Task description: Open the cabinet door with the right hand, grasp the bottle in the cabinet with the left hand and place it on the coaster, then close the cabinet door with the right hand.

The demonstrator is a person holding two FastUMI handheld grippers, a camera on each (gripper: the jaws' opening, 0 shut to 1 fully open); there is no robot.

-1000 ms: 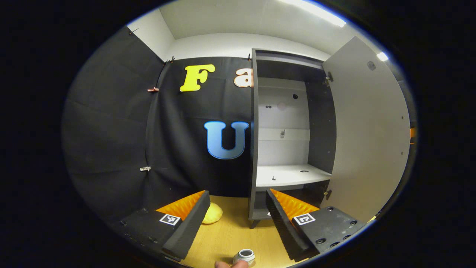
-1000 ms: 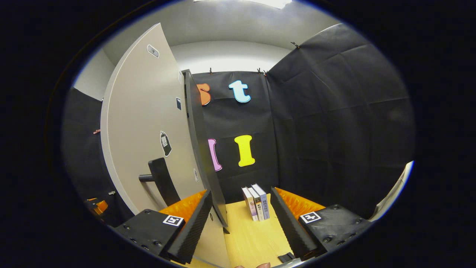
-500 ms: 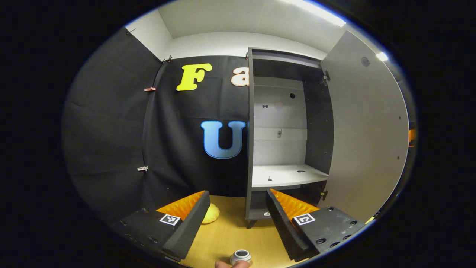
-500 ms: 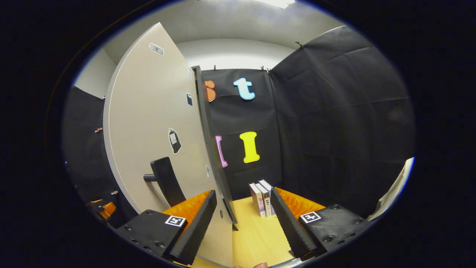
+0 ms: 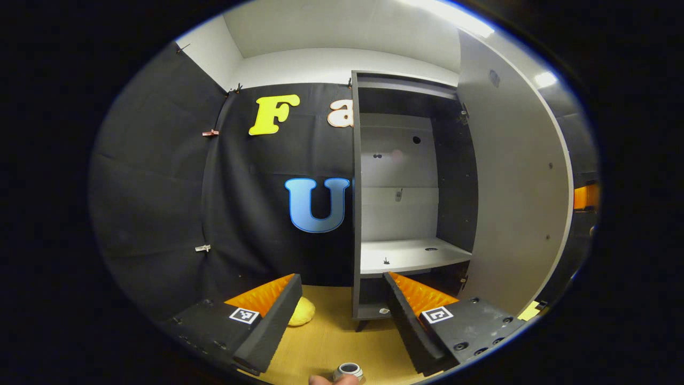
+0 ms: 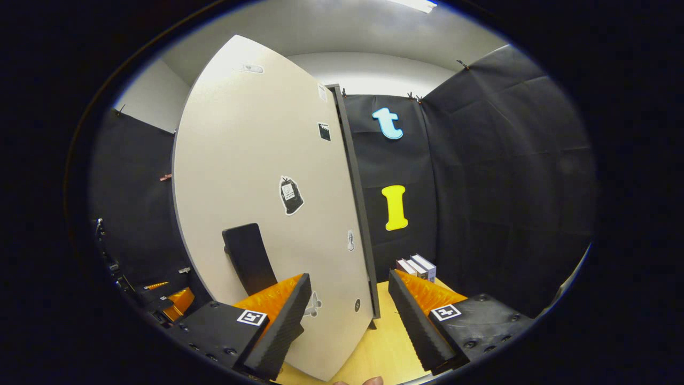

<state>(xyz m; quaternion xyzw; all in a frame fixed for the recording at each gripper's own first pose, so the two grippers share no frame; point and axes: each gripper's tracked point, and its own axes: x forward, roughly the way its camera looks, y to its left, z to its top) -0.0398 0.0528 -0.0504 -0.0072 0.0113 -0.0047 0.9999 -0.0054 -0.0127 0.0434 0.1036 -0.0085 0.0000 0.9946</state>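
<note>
Left gripper view: your left gripper (image 5: 337, 313) hangs with jaws wide and empty, facing the cabinet (image 5: 407, 198). Its door (image 5: 515, 192) stands open at your right. The bottle (image 5: 349, 371) sits on the table (image 5: 331, 342) at the bottom edge. Your right gripper (image 6: 346, 315), jaws wide, faces the door's outer side, near its handle (image 6: 247, 256).

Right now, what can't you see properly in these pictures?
- Bottle: left gripper view, cut off by the bottom edge, part behind a fingertip.
- Coaster: left gripper view, not made out.
- Door handle: right gripper view, foot behind the right tool.
- Books: right gripper view, titles too small.
</note>
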